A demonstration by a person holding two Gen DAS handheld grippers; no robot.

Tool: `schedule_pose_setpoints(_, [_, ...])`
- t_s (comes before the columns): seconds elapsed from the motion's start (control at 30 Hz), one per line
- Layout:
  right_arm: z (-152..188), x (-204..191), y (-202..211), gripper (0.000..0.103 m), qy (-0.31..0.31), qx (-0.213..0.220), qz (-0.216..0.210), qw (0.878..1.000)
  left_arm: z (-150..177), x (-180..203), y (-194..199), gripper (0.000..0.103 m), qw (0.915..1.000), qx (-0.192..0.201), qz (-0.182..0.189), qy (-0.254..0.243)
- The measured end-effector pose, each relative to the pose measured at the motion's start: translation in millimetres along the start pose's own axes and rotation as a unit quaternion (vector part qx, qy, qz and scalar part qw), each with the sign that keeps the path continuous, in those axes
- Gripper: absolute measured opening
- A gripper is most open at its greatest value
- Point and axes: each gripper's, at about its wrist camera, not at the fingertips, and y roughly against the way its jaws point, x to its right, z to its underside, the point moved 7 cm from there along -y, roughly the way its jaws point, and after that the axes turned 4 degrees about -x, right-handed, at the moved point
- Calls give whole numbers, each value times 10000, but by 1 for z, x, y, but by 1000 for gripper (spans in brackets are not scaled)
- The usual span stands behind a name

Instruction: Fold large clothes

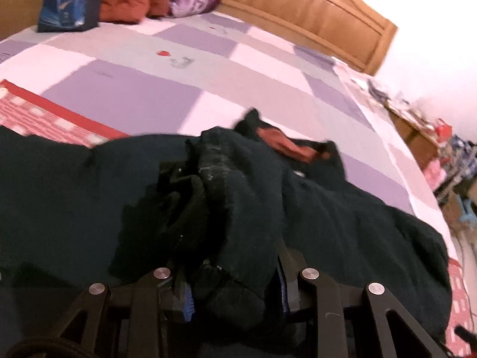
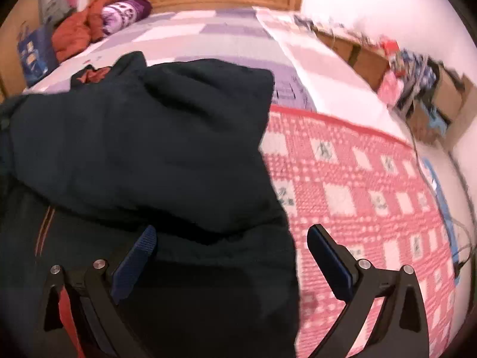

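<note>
L gripper (image 1: 235, 283), 1 dark garment (image 1: 342, 214)

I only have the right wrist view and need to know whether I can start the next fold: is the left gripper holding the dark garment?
Observer: Yes. The left gripper is closed on a bunched fold of the dark garment, with cloth pinched between its blue pads.
Operator: Your view of the right gripper agrees that it's free?
Observer: The right gripper is open; the garment's edge lies between its fingers, not pinched.
Operator: Anything on the bed ahead of the left one?
Observer: Bare purple-checked sheet lies beyond the garment, and a red-and-white quilt shows at its left.
</note>
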Motion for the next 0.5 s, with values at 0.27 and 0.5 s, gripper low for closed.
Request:
schedule_pose_setpoints(0.27, [17,-1,6,103,-98,71,-124,9998,14,10,-7,33,9992,-256,41,-316])
schedule_pose_setpoints(0.5, [-31,-25,-4,103,673,628,783,9927,14,35,-3,33,9986,-191,251,-429])
